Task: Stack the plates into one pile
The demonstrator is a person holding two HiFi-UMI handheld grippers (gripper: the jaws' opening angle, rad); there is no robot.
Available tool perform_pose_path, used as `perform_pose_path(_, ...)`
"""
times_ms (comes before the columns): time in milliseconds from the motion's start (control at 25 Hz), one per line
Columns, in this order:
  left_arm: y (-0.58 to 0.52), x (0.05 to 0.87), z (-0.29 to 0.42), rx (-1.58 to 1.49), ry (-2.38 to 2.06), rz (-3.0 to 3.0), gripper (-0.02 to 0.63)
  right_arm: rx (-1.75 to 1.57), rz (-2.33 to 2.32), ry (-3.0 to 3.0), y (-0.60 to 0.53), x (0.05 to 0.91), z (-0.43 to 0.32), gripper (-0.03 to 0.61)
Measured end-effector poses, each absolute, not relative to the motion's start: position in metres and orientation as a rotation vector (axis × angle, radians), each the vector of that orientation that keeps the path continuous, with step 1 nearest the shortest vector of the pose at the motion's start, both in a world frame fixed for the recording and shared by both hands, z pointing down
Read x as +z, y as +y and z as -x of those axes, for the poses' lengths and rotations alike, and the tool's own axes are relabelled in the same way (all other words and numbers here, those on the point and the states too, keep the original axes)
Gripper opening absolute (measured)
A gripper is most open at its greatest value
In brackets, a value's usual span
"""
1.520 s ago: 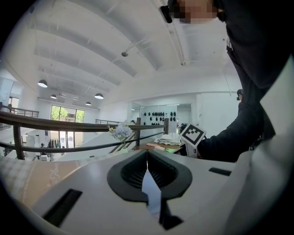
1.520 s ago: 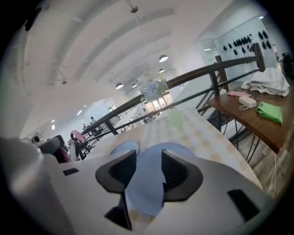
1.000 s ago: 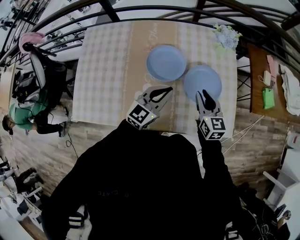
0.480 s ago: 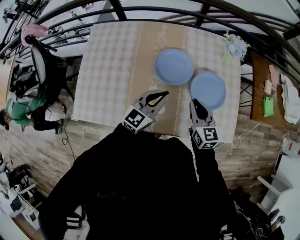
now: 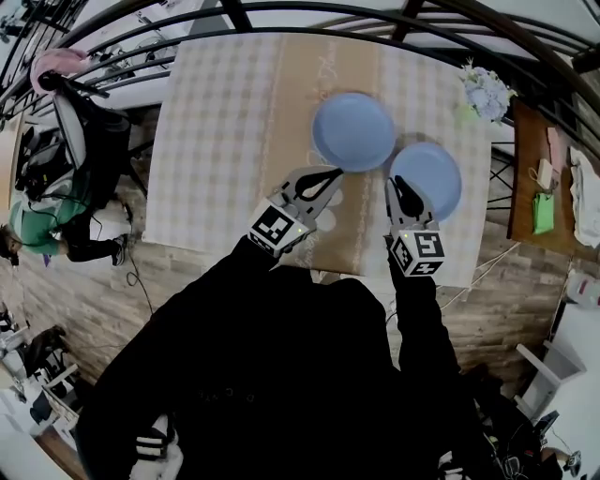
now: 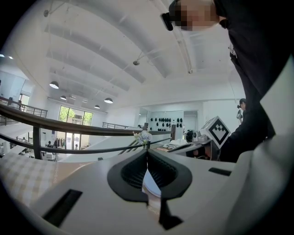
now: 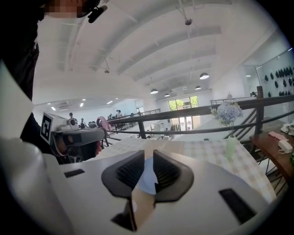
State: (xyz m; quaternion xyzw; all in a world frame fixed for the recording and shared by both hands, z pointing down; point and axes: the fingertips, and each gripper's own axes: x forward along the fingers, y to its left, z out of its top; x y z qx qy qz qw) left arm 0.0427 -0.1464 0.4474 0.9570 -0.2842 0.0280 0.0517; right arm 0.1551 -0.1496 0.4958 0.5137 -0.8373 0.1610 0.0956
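Two round blue plates lie side by side on the checked table [image 5: 216,122]. The left plate [image 5: 353,131] sits on the tan runner; the right plate [image 5: 426,180] lies nearer the table's right edge. My left gripper [image 5: 335,174] is shut, with its tips at the near rim of the left plate; a sliver of plate [image 6: 149,183] shows under its fingers. My right gripper [image 5: 398,185] sits at the left rim of the right plate. Its jaws stand a narrow gap apart and are opening, and blue plate [image 7: 148,176] shows through the gap. Neither gripper holds anything.
A small vase of pale flowers [image 5: 487,91] stands at the table's far right corner. A metal railing [image 5: 309,11] curves behind the table. A side table [image 5: 544,187] with small items stands to the right. People sit at the left, beyond the table.
My right gripper has drawn back from over the right plate to its left rim and its jaws have narrowed. My left gripper's tips have come up to the left plate's near rim.
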Motion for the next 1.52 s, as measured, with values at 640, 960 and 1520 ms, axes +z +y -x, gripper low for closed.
perform_pose_path(640, -0.227, 0.491, -0.084, 0.089, -0.852, -2.900, 0.020, 0.774, -1.429, -2.135, -0.267, 0.613, -0.199, 0.164)
perform_pose_path(960, -0.254, 0.507, -0.103, 0.096, -0.851, -2.911, 0.020, 0.836, -1.378, -2.008, -0.306, 0.659, -0.203, 0.190)
perform_pose_path(1520, -0.261, 0.522, -0.112, 0.098, -0.858, -2.869, 0.020, 0.918, -1.203, -1.810, -0.335, 0.713, -0.207, 0.172)
